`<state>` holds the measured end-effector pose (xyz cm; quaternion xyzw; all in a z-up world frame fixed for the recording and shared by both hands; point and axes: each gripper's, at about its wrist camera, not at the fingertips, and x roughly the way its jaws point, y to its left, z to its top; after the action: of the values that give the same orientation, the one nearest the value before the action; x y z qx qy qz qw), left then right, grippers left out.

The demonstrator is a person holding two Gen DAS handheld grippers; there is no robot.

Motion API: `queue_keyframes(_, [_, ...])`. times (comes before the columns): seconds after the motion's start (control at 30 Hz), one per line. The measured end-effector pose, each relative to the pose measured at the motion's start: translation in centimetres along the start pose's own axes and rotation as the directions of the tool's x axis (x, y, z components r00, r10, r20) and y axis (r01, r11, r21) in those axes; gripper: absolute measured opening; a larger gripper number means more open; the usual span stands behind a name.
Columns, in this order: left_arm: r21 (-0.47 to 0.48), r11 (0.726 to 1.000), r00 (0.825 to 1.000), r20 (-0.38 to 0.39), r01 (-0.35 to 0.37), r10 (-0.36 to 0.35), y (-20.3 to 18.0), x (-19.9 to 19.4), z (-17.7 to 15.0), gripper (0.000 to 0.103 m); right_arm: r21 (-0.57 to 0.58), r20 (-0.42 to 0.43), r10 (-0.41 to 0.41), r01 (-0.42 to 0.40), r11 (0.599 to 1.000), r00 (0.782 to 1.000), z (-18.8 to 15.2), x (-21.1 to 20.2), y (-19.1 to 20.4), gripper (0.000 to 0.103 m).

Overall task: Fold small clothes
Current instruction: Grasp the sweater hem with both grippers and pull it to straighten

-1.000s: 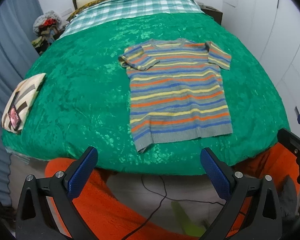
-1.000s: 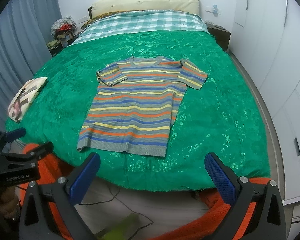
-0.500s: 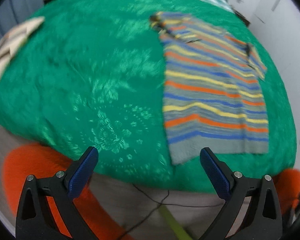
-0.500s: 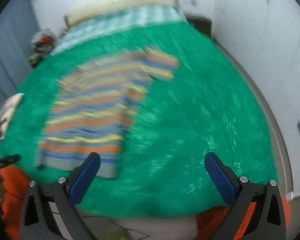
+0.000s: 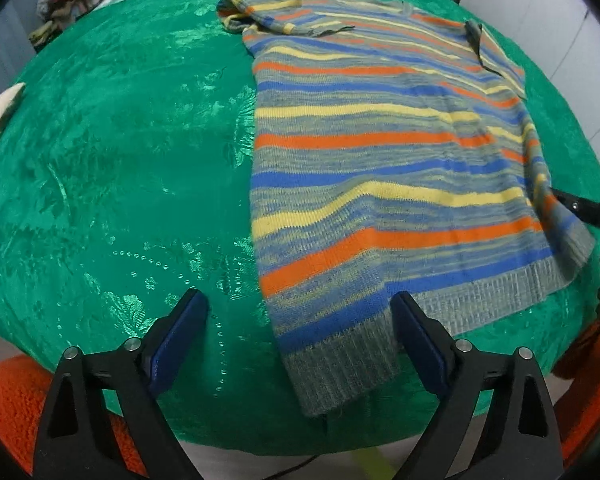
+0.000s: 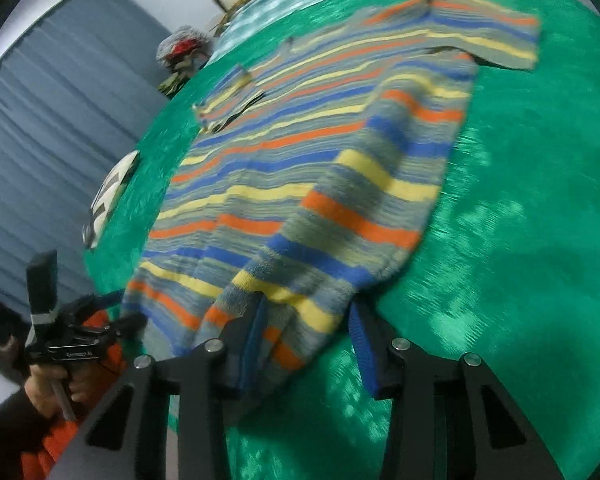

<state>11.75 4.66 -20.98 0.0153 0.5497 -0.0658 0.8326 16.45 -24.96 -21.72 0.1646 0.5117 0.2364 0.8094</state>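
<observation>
We are at the very start of the fold. The striped sweater point(image 5: 380, 152) lies face up on the green bedspread point(image 5: 120, 140), near the foot edge of the bed, its body spread out and both short sleeves out to the sides. No crease is made yet across the body, so nearly all the folding is left.

Our right tongs point(image 6: 306, 332) have just been closing around the hem corner on their side. The knit bunches up between the two blue pads, and that side edge already rides up off the bedspread in a loose ridge; the left wrist view shows the same corner lifted. The picture is blurred, so we cannot tell whether the pads press the cloth yet or merely flank it.

Our left tongs point(image 5: 300, 340) stand wide apart, released, astride the other hem corner; the ribbed band lies between the pads, with one pad at its edge and the other out on the bare bedspread.

We judge the next move needs both corners pinched before the hem can be carried over.
</observation>
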Motion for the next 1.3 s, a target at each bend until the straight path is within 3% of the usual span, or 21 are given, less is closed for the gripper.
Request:
queue_keyframes(0.1, [0.017,1.0,1.0,-0.004,-0.021,0.022,0.1,0.2,-0.2,0.095,-0.014,-0.038,-0.021,0.021,1.0,0.999,0.4,-0.1,0.4,0.006])
queue_keyframes(0.23, [0.016,0.999,0.999,-0.016,-0.029,0.029,0.4,-0.3,0.0,0.09,-0.04,-0.076,-0.118,0.116,0.992,0.99,0.3,-4.3,-0.4,0.006])
queue_keyframes(0.3, [0.008,1.0,0.999,-0.012,-0.03,0.03,0.9,-0.7,-0.1,0.09,-0.03,-0.111,-0.244,0.242,0.97,0.963,0.0,-7.7,-1.8,0.006])
queue_keyframes(0.4, [-0.005,1.0,1.0,-0.013,-0.016,0.016,1.9,-1.0,-0.5,0.09,-0.035,-0.129,-0.341,0.34,0.94,0.931,-0.4,-10.1,-3.2,0.007])
queue_keyframes(0.43, [-0.011,1.0,1.0,-0.016,-0.009,0.009,2.1,-1.2,-0.6,0.09,-0.041,-0.132,-0.359,0.357,0.933,0.924,-0.6,-10.2,-3.4,0.013])
queue_keyframes(0.47, [-0.021,1.0,1.0,-0.015,0.0,0.0,2.4,-1.3,-0.6,0.09,-0.023,-0.137,-0.355,0.355,0.934,0.925,-0.9,-10.2,-3.9,0.019])
queue_keyframes(0.5, [-0.04,0.999,1.0,-0.013,0.016,-0.016,2.8,-1.6,-0.7,0.09,0.006,-0.141,-0.335,0.339,0.941,0.932,-1.3,-10.4,-4.4,0.034])
queue_keyframes(0.53, [-0.075,0.996,0.999,-0.007,0.041,-0.042,3.5,-1.9,-0.8,0.09,0.064,-0.135,-0.294,0.304,0.95,0.946,-1.9,-10.7,-5.1,0.038])
queue_keyframes(0.63, [-0.176,0.977,0.993,0.002,0.117,-0.118,5.1,-2.2,-1.4,0.09,0.209,-0.112,-0.172,0.193,0.959,0.979,-3.7,-11.1,-6.3,0.038])
queue_keyframes(0.77, [-0.202,0.962,0.982,0.001,0.185,-0.189,5.1,-1.9,-1.5,0.085,0.317,-0.072,-0.074,0.093,0.944,0.995,-5.9,-9.5,-7.0,0.04])
queue_keyframes(0.83, [-0.197,0.959,0.978,-0.008,0.205,-0.211,4.4,-1.2,-1.0,0.076,0.344,-0.032,-0.016,0.026,0.939,0.999,-6.1,-8.4,-7.0,0.039])
queue_keyframes(0.87, [-0.195,0.958,0.976,-0.013,0.209,-0.216,4.2,-1.1,-0.8,0.062,0.365,-0.015,0.032,-0.025,0.931,0.999,-6.0,-7.8,-7.1,0.035])
queue_keyframes(0.9, [-0.181,0.958,0.972,-0.029,0.223,-0.232,3.7,-0.7,-0.5,0.029,0.375,-0.016,0.049,-0.039,0.926,0.999,-6.0,-7.5,-7.0,0.011])
queue_keyframes(0.93, [-0.174,0.954,0.966,-0.045,0.245,-0.256,3.5,-0.4,-0.3,0.011,0.374,-0.027,0.047,-0.033,0.927,0.999,-5.9,-7.2,-6.6,0.007])
queue_keyframes(0.97, [-0.185,0.945,0.957,-0.049,0.271,-0.284,3.5,-0.5,-0.2,0.006,0.36,-0.036,0.032,-0.017,0.933,0.999,-5.8,-7.3,-6.3,0.007])
queue_keyframes(1.17, [-0.155,0.945,0.956,0.002,0.289,-0.292,4.4,-4.1,-0.6,0.004,0.276,-0.067,-0.062,0.078,0.958,0.996,-5.6,-11.1,-2.7,0.006])
queue_keyframes(1.23, [-0.128,0.956,0.963,-0.026,0.263,-0.269,4.0,-3.8,-0.5,0.004,0.274,-0.081,-0.075,0.094,0.957,0.994,-5.7,-10.9,-2.6,0.006])
queue_keyframes(1.3, [-0.077,0.978,0.978,-0.071,0.193,-0.199,3.3,-2.8,-0.6,0.004,0.269,-0.131,-0.108,0.14,0.953,0.985,-6.2,-9.4,-3.0,0.006])
